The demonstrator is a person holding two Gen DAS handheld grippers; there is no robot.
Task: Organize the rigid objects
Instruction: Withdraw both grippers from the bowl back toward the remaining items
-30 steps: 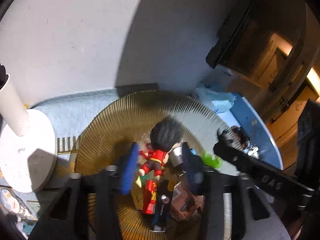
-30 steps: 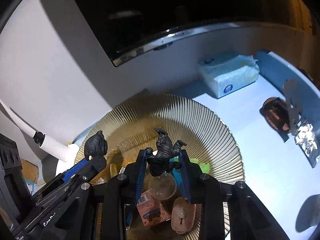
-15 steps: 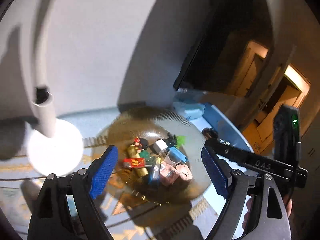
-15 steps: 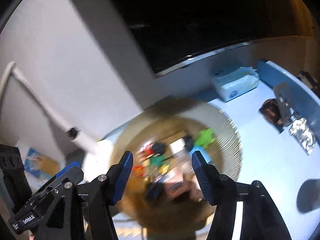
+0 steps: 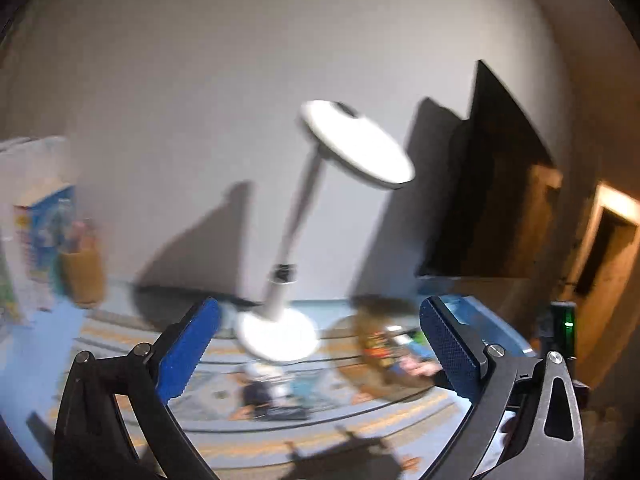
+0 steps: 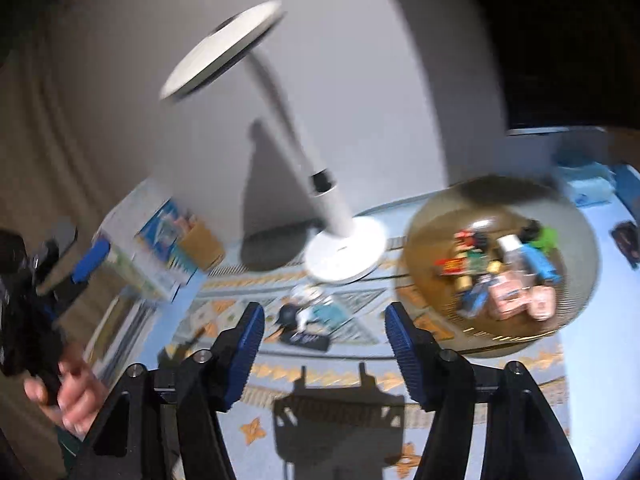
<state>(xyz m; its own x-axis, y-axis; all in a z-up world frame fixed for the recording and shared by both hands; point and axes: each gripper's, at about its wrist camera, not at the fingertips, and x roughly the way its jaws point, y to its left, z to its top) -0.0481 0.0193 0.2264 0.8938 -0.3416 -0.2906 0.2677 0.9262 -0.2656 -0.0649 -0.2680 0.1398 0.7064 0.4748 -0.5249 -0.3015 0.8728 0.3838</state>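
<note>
Both grippers up and empty — loose pieces on the mat are next in line

Nearest in the right wrist view, the right gripper point(image 6: 322, 344) hangs with its blue pads spread wide, nothing between them, and just beyond the gap lies the small cluster of leftover toys point(image 6: 306, 318) on the patterned mat point(image 6: 332, 432), strung out roughly side to side, so this arm looks the closer one. The left gripper point(image 5: 318, 350) is likewise wide apart and bare, with the same toys point(image 5: 266, 394) low between its pads. Further off stands the white lamp base point(image 6: 346, 254), just beside the toys — a thing to steer around, I'd say. Right of that, the ribbed gold bowl point(image 6: 424, 216) holds the gathered pile of figures point(image 6: 504, 272). Open mat lies in front; boxes point(image 6: 160, 248) crowd the far left.
</note>
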